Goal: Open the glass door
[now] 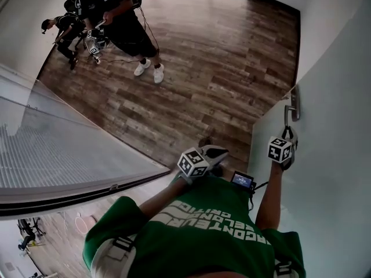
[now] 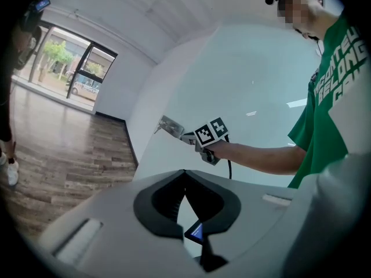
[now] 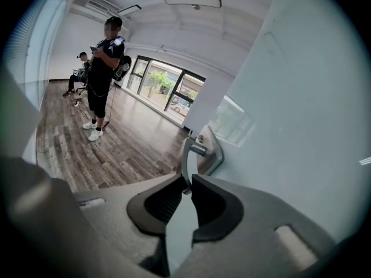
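Note:
The frosted glass door point(image 1: 336, 155) fills the right side of the head view, with a metal lever handle point(image 1: 294, 105) on its plate near the door's edge. My right gripper point(image 1: 288, 134) is raised to that handle. In the right gripper view the gripper point(image 3: 188, 182) is shut on the end of the handle's lever point(image 3: 187, 155), below the plate point(image 3: 212, 149). My left gripper point(image 1: 222, 152) hangs in front of my chest, away from the door. In its own view it point(image 2: 185, 176) is shut on nothing and looks toward the right gripper's marker cube point(image 2: 211, 132) and the handle point(image 2: 169, 125).
A wood floor point(image 1: 208, 62) stretches ahead. A person in black point(image 1: 119, 16) stands at the far left and another point(image 1: 66, 28) sits beside them. A frosted glass partition point(image 1: 52, 149) runs along the left. Large windows point(image 3: 165, 83) line the far wall.

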Available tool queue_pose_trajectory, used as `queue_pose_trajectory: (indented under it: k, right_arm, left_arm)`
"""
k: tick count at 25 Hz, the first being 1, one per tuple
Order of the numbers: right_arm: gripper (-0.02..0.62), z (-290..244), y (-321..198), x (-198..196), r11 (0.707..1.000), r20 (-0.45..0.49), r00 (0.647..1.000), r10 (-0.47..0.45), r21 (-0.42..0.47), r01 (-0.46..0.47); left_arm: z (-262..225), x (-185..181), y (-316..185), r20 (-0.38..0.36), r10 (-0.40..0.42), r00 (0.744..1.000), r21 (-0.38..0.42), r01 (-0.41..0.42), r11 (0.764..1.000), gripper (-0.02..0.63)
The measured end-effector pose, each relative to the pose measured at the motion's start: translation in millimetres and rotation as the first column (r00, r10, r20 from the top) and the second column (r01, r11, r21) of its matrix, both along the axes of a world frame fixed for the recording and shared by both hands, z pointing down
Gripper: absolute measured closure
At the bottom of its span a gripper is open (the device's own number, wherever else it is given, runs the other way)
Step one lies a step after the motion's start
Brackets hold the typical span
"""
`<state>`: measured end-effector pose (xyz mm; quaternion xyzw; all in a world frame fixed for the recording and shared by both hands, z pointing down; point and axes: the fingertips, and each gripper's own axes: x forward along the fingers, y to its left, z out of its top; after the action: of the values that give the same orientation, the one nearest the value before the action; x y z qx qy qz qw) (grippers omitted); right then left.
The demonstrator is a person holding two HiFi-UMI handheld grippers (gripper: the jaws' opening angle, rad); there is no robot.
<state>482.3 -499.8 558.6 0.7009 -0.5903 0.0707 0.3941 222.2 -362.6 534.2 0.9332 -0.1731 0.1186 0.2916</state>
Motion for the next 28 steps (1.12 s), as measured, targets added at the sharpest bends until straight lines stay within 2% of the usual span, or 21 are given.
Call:
queue_pose_trajectory:
  k: [7, 12, 18, 28]
  right_arm:
    - [0.56, -1, -5, 30, 0.999, 0.005, 0.999, 0.033, -0.006, -0.033]
    - [0.56, -3, 3, 45, 0.998, -0.011, 0.998, 0.064, -0.006, -0.064]
    - [0.56, 1, 2, 69, 0.995, -0.052, 0.995, 0.09, -0.032, -0.091]
    - [0.56, 1, 13, 108, 0.978, -0.087, 0.978, 0.19, -0.067, -0.196]
  left_arm:
    - [-8, 24, -32, -0.011, 0.047, 0.999, 0.012, -0.046, 0.999, 0.597]
    - [-13, 23, -57, -0.021, 0.039, 0.999, 0.02, -0.039, 0.999, 0.597]
    - [-4, 20, -88, -0.009, 0.016, 1.0, -0.009, -0.016, 1.0, 0.597]
    - [-8, 24, -121, -0.028, 0.061, 0.998, -0.01, -0.061, 0.998, 0.597]
